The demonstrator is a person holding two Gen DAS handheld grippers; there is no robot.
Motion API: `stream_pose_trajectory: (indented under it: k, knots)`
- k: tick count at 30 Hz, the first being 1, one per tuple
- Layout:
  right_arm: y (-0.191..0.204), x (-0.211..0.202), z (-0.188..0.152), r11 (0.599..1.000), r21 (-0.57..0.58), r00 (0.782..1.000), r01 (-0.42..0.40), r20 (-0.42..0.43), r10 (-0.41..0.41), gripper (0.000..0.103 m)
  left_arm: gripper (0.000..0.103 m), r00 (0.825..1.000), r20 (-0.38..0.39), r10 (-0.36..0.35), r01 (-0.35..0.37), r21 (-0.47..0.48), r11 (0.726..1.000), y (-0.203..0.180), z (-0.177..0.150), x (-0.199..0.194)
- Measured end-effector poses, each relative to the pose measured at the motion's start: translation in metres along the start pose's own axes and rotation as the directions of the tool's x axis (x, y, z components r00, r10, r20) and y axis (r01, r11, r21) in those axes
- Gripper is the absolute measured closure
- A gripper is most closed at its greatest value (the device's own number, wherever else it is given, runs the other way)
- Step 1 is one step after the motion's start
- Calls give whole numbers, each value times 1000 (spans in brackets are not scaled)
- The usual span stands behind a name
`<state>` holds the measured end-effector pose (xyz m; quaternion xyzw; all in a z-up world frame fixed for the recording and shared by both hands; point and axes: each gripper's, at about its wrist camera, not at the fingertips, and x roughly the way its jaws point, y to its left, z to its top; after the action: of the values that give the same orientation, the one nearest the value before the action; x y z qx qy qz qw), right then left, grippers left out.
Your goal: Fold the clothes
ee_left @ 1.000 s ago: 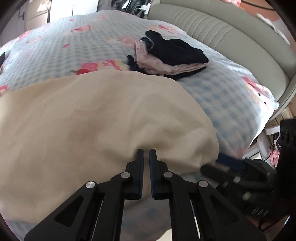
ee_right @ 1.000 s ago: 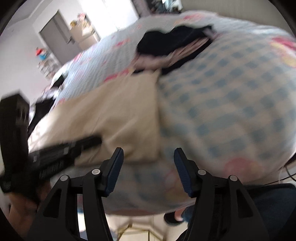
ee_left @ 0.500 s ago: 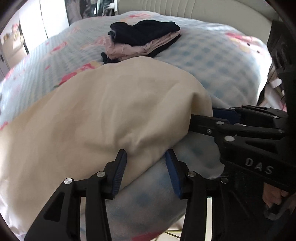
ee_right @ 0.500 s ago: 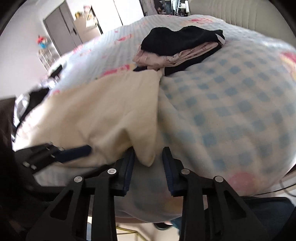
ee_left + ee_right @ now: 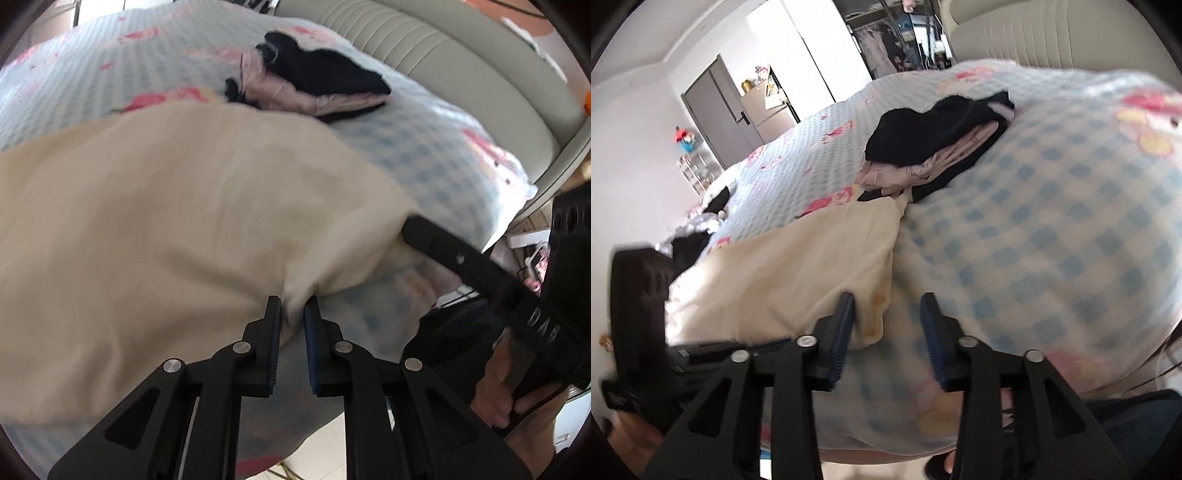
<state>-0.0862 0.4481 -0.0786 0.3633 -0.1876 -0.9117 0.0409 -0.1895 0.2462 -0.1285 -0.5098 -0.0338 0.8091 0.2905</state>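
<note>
Cream garment [image 5: 177,221]: spread on checked bed cover [image 5: 1052,229], near edge overhanging. Left gripper [image 5: 292,314]: fingers nearly closed, pinching the hem. Right gripper [image 5: 886,314]: fingers apart, garment corner between them, ungripped. Folded clothes pile [image 5: 314,85]: beyond garment's far edge.

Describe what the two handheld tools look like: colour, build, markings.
Both are matte black. The left tool and right tool each have two flat linkage arms joined by silver round pivots, ending in straight fingers lined with ribbed blue pads. Seen from the left wrist camera, the right tool's body carries raised letters reading DAS.
</note>
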Motion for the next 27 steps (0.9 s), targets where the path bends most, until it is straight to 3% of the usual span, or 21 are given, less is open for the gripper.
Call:
stream_pose_trajectory:
  k: [8,12,16,21,23,24,26,27]
  knots:
    - [-2,15,-10,997,23,988,-72,-138,75,54,96,997,71,-27,32,-80,996,11,9,-18]
    - [11,25,-19,998,-68,983,-5,-181,-7,52,96,996,65,-69,73,-70,995,12,12,-19]
    - [5,31,-12,999,-49,990,20,-138,-27,53,95,994,35,-105,106,-36,994,10,6,-14]
    - [13,37,-4,988,-110,989,105,-94,-116,55,93,993,30,-116,117,-32,993,12,5,-15]
    - [16,40,-2,981,-134,986,140,-75,-151,55,71,999,38,-32,30,34,999,2,9,-18]
    - [17,40,0,978,-143,985,151,-65,-161,57,46,998,54,16,-20,70,997,-2,10,-20]
    - [16,34,1,988,-124,994,93,-52,-100,61,44,990,102,102,-119,182,976,-17,10,-20]
    - [15,31,2,992,-109,997,57,-50,-62,63,62,985,100,140,-160,233,959,-24,10,-16]
